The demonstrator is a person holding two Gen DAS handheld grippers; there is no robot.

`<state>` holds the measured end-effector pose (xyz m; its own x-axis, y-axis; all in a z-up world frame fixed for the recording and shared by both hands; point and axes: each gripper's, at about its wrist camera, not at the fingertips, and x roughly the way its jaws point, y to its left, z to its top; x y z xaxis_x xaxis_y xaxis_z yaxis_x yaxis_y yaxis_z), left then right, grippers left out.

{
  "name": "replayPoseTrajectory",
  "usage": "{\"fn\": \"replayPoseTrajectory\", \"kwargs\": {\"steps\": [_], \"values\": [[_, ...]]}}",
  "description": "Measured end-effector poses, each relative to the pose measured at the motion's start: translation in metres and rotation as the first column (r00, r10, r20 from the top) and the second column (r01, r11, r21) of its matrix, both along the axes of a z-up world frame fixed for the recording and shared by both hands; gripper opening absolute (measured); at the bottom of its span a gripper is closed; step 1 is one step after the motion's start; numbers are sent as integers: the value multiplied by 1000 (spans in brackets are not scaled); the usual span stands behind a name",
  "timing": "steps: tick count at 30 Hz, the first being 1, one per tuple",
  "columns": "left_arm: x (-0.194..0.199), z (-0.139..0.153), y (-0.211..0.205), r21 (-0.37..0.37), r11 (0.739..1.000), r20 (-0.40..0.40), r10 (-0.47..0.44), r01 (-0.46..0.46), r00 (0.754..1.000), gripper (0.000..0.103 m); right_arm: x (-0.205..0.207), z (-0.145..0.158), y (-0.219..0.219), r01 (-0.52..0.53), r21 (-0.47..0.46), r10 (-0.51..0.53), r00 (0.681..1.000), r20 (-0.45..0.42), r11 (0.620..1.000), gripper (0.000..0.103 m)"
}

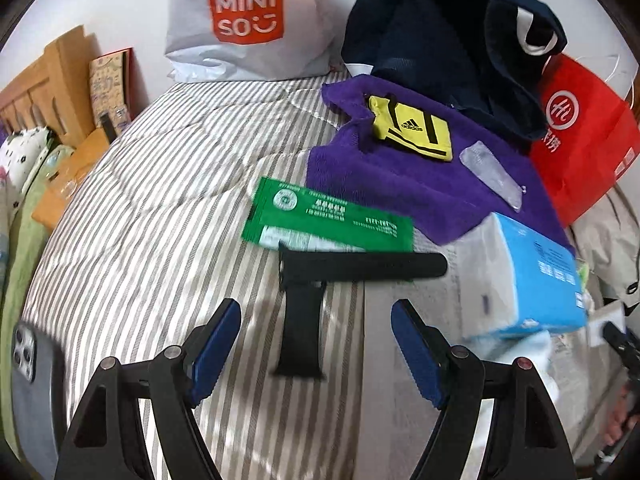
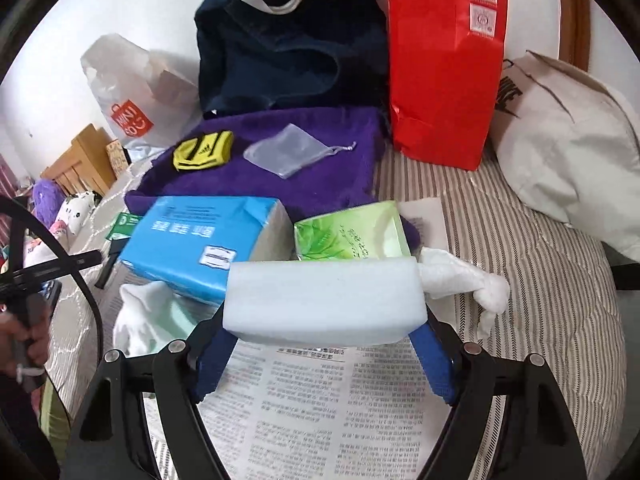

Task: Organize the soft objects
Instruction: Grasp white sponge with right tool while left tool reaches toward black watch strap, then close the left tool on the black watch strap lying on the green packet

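My right gripper is shut on a white foam block, held over a newspaper on the striped bed. Just beyond lie a blue tissue pack, a green tissue pack and a crumpled white tissue. A purple towel carries a yellow Adidas pouch and a clear drawstring pouch. My left gripper is open and empty above a black strap and a black rod. The blue tissue pack shows at its right.
A green packet lies by the purple towel. A white Miniso bag, a navy bag and a red paper bag stand at the back. A phone lies left. A beige bag sits right.
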<state>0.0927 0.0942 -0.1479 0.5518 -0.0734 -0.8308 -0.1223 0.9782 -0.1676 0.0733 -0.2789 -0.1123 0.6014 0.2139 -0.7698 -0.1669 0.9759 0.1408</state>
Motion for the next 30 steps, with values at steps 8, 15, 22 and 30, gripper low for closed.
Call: {"fn": "replayPoseTrajectory", "kwargs": {"steps": [8,15,22,30], "values": [[43,-2,9,20,1000,10,-8,8,1000,76,-7,8,0,-1,-14,1,1000,1,1000,80],[72,-15,24,-43,999,-8,-11,10,1000,75,-6,0,2,-9,-47,7,999,-36,999,80],[51,-13,11,-80,991,-32,-107,104,994,40,-2,-7,3,-18,-56,15,998,-66,998,80],[13,-6,-6,-7,990,-38,-144,144,989,45,-2,-6,6,-43,-52,40,997,-65,998,80]]}}
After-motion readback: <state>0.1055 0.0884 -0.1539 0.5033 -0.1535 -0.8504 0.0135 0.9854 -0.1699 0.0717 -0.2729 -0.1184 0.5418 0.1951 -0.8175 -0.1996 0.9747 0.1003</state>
